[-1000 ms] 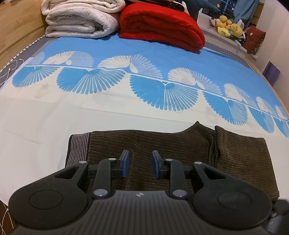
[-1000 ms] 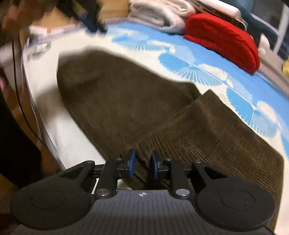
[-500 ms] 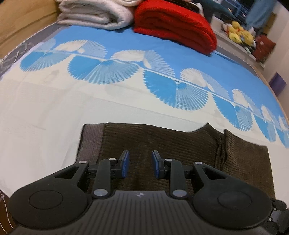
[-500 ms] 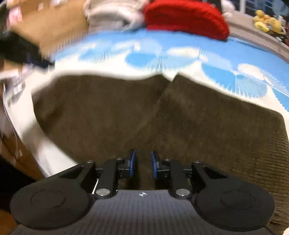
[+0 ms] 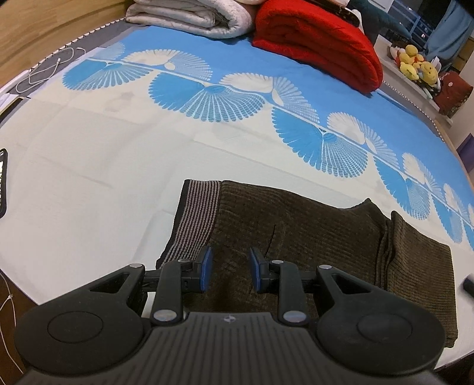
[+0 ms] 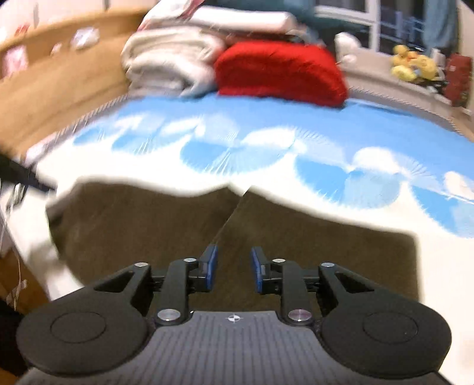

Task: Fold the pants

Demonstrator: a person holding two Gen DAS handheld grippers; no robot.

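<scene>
Bedsheet point(image 5: 89, 177) bears folded pants point(image 5: 311, 237) beneath both spread, empty tongs: left point(image 5: 230, 269), right point(image 6: 234, 269).

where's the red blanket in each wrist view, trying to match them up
Left wrist: the red blanket lies folded at top centre-right, at the far end of the bed.
Right wrist: the red blanket sits at top centre, blurred.
Shared landmark: the white folded bedding lies just to its left in both views.
</scene>
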